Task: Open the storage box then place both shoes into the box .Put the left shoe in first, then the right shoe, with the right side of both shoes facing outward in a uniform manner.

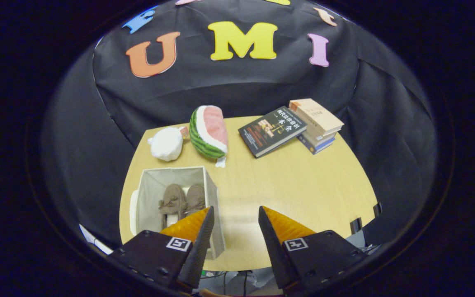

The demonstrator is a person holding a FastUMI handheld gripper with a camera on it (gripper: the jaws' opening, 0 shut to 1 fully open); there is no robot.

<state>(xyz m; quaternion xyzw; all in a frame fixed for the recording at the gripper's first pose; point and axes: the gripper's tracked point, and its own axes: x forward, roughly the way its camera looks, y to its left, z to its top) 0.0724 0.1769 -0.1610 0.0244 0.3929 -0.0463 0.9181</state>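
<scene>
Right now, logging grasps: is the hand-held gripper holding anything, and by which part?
Nothing. The hand-held gripper is open, only bare table between its fingers. Both shoes lie in the box.

Gripper-mounted fisheye, high above table [303, 185]; looks forward-down, far back.

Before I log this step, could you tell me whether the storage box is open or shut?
Open: the storage box has no lid on top, and both shoes lie inside. The gripper is open, holding nothing.
</scene>
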